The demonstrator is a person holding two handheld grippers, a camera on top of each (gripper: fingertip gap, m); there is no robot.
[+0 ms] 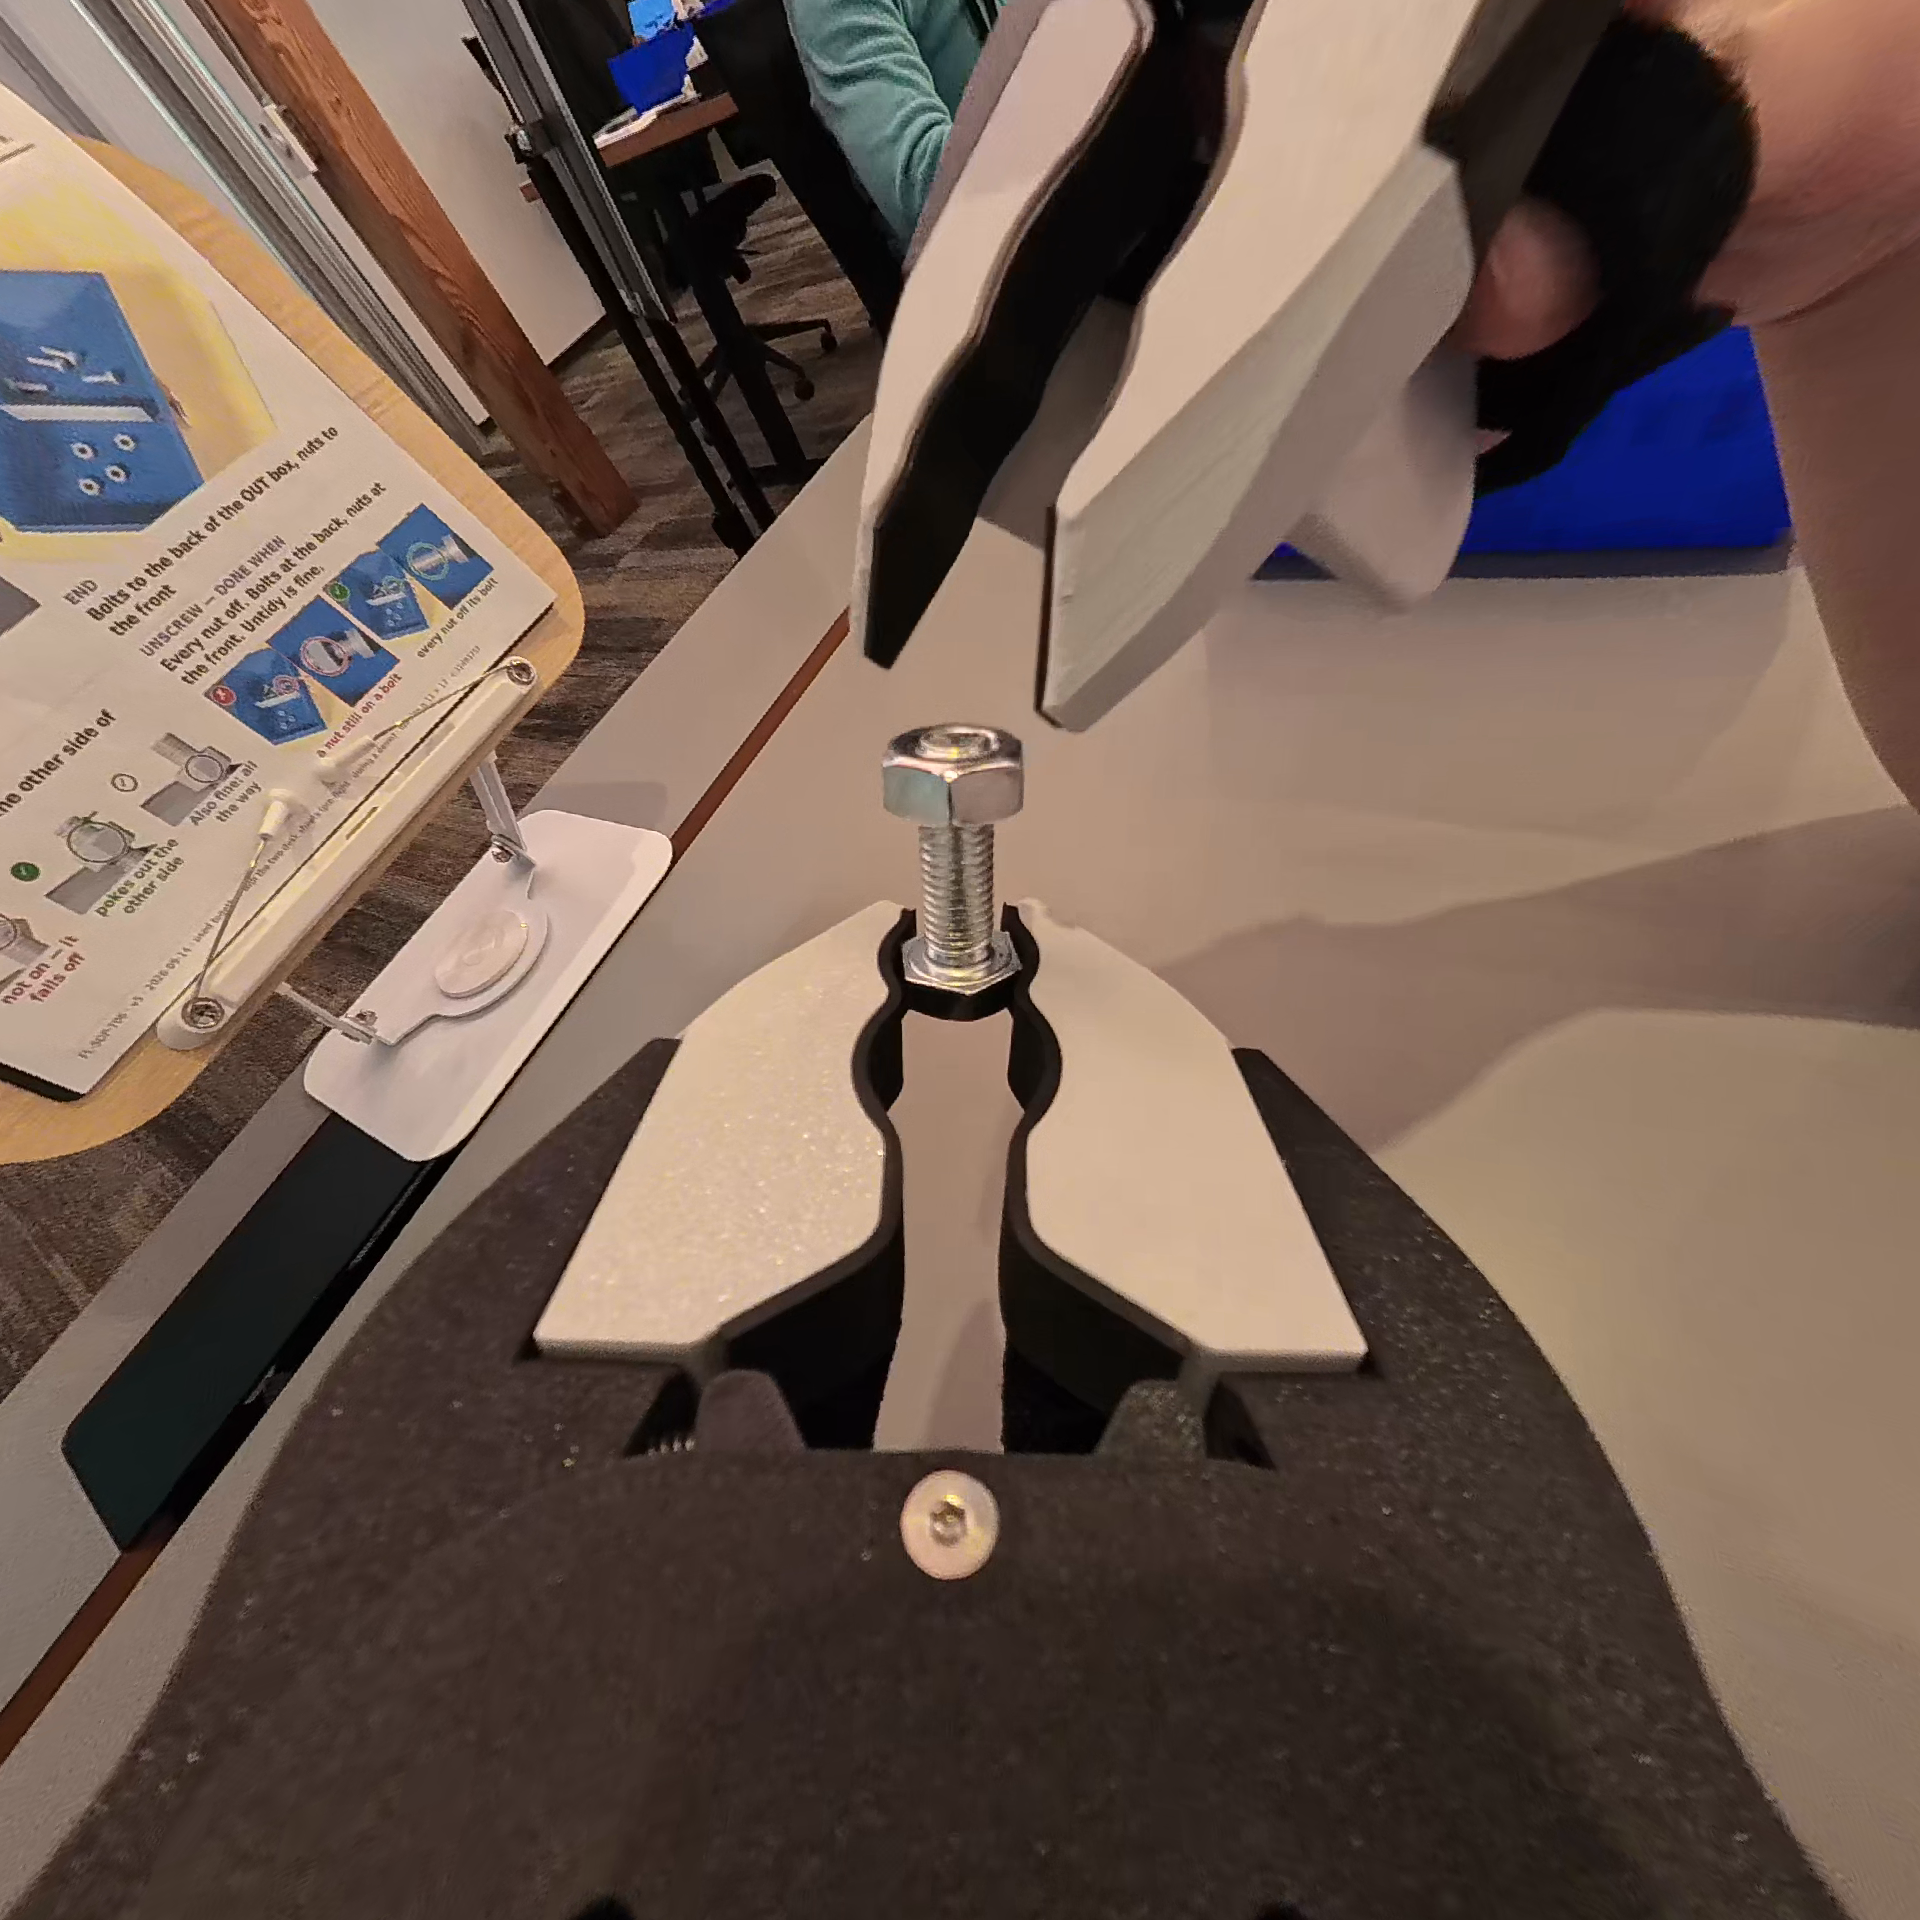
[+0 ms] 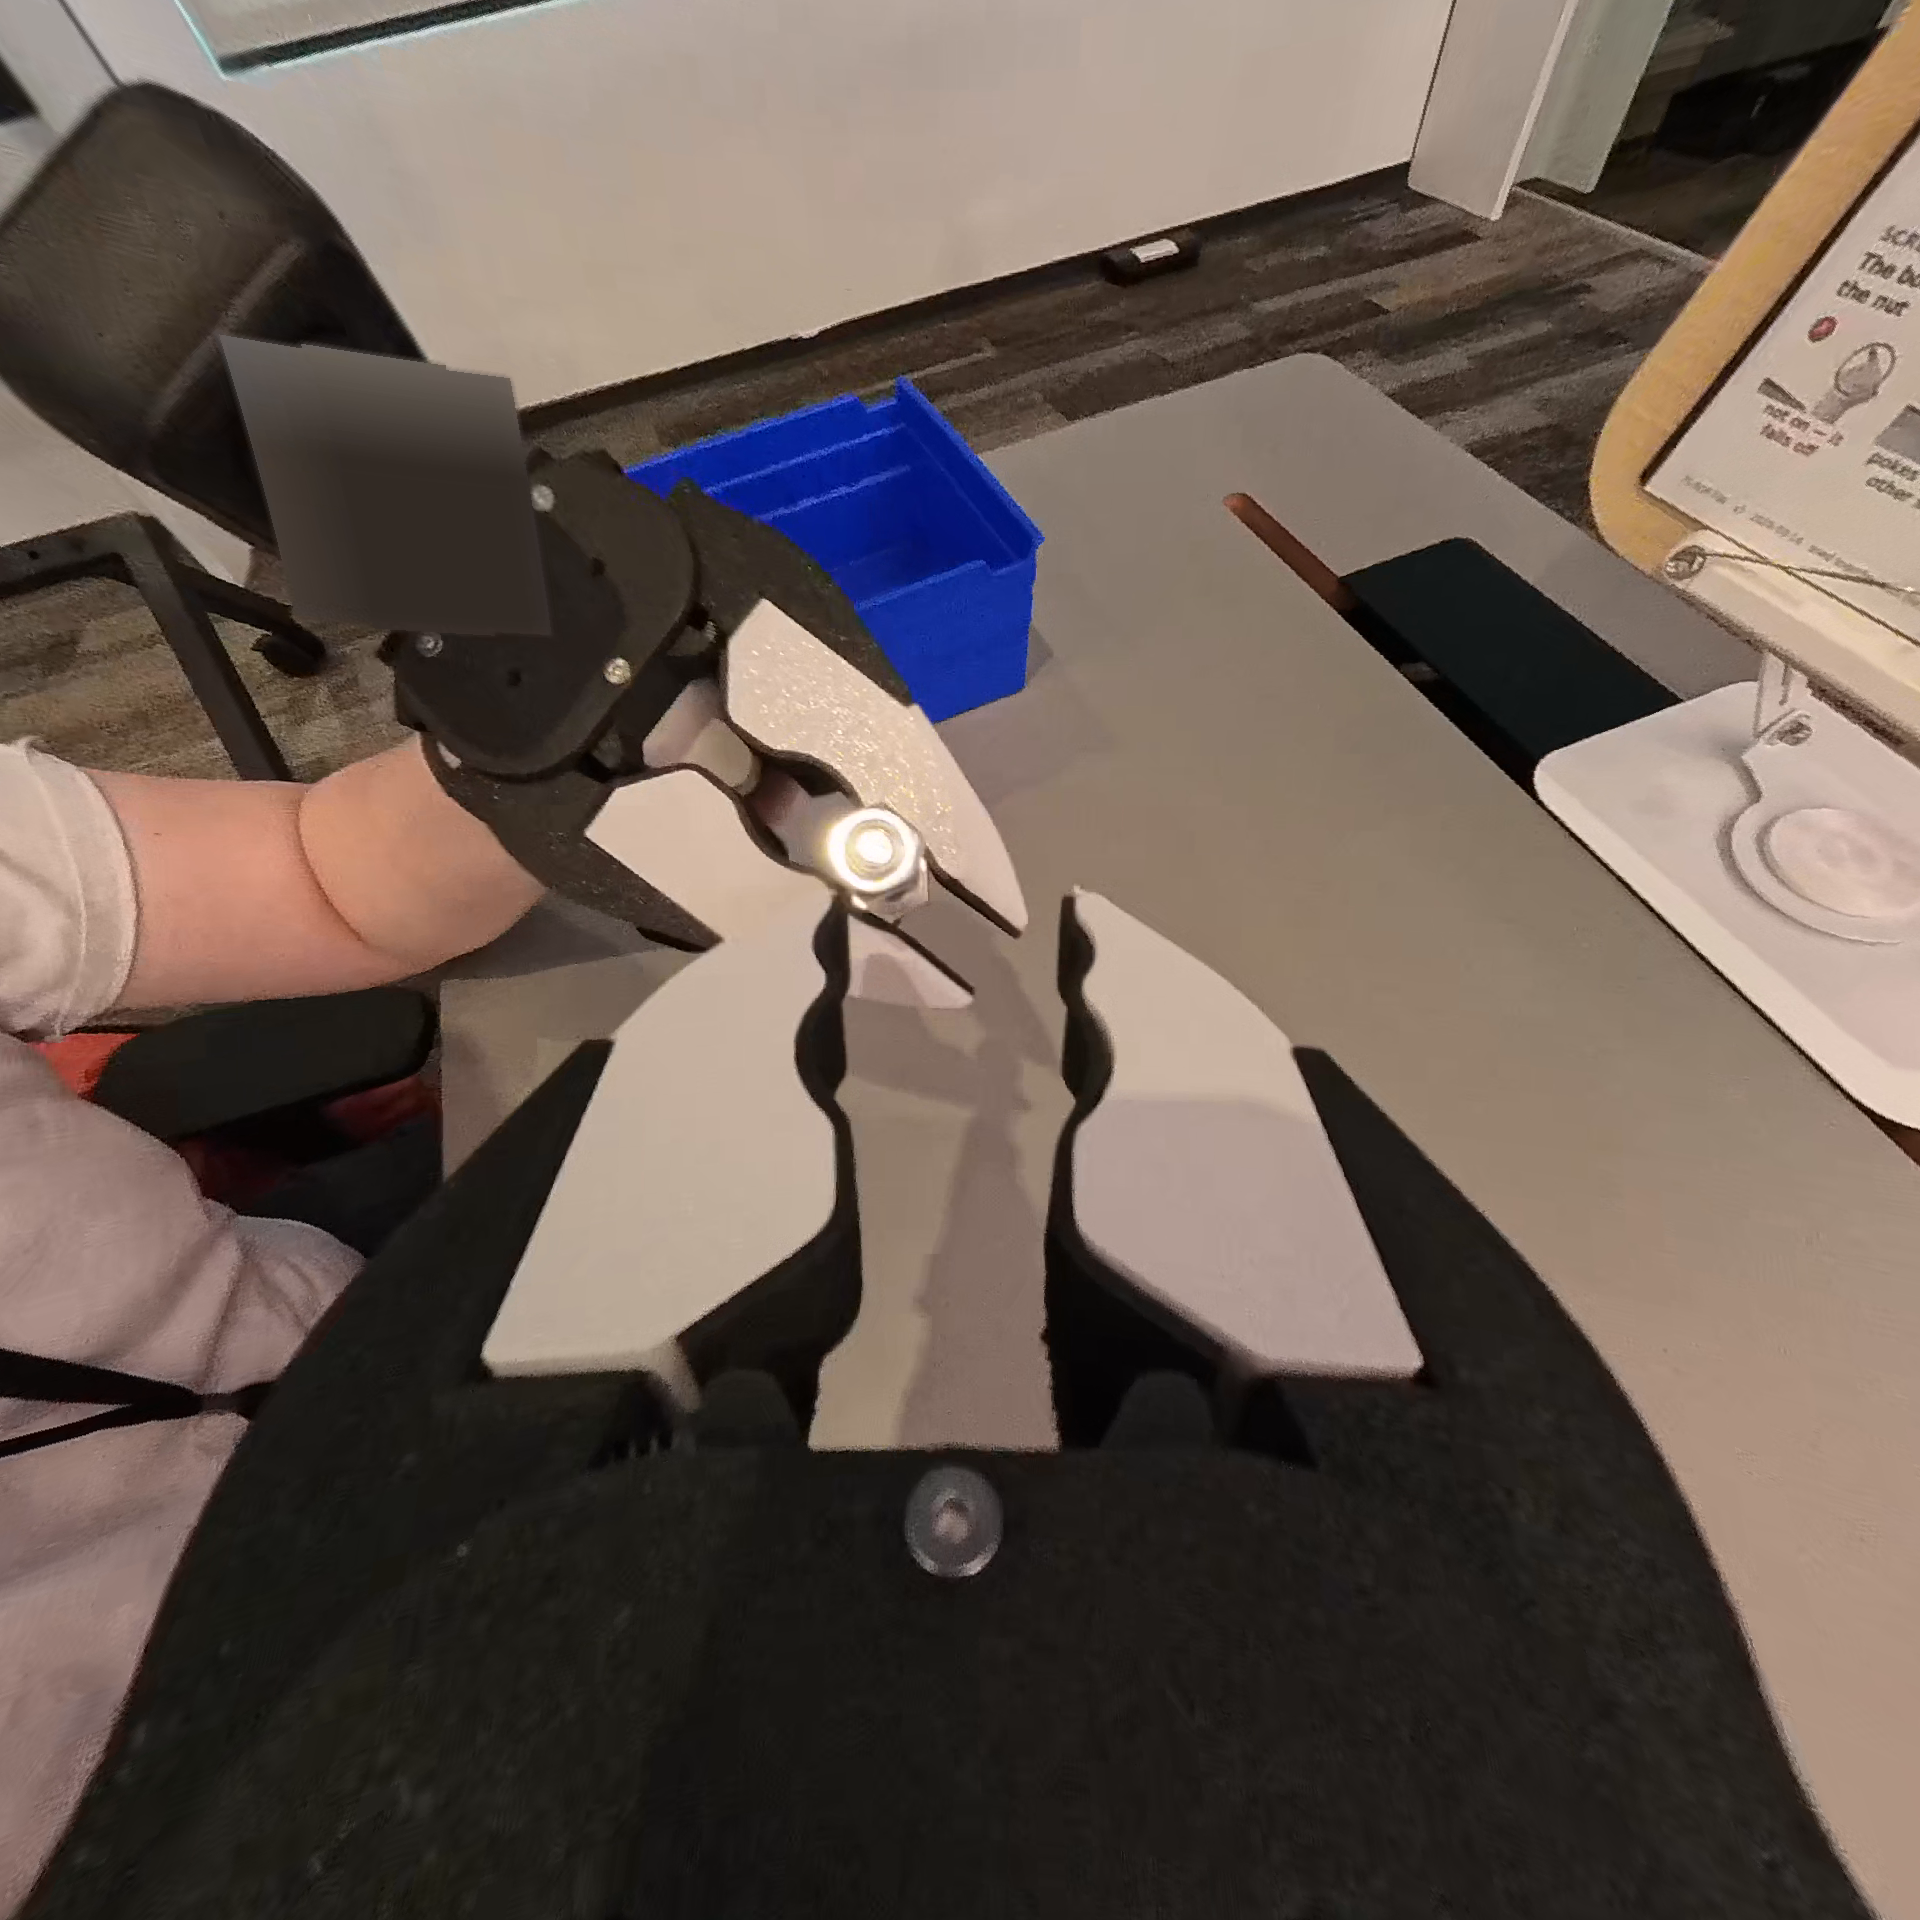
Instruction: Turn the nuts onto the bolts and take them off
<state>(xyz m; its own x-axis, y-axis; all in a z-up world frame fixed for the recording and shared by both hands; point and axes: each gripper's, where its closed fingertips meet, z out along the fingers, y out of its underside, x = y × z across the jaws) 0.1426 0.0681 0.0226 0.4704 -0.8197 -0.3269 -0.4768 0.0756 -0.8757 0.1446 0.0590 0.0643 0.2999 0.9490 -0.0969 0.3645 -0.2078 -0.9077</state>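
In the left wrist view my left gripper [image 1: 961,930] is shut on the head end of a silver bolt [image 1: 956,894], whose threaded shank points away from me. A silver hex nut [image 1: 951,784] sits at the shank's far end. My right gripper [image 1: 971,681] is open, its two tips just beyond the nut and not touching it. In the right wrist view my right gripper [image 2: 951,914] is open and empty. The left gripper [image 2: 987,956] comes in from the left with the bolt, and the nut [image 2: 878,852] faces the camera just left of my right fingertips.
A grey table [image 2: 1299,779] lies below both grippers. A blue bin [image 2: 883,540] stands at its far edge and also shows in the left wrist view [image 1: 1621,457]. An instruction board on a white stand [image 1: 260,644] stands at the table's side [image 2: 1787,416]. Office chairs [image 2: 135,260] are beyond the table. My right fingertips sit around 5 centimeters from my left ones.
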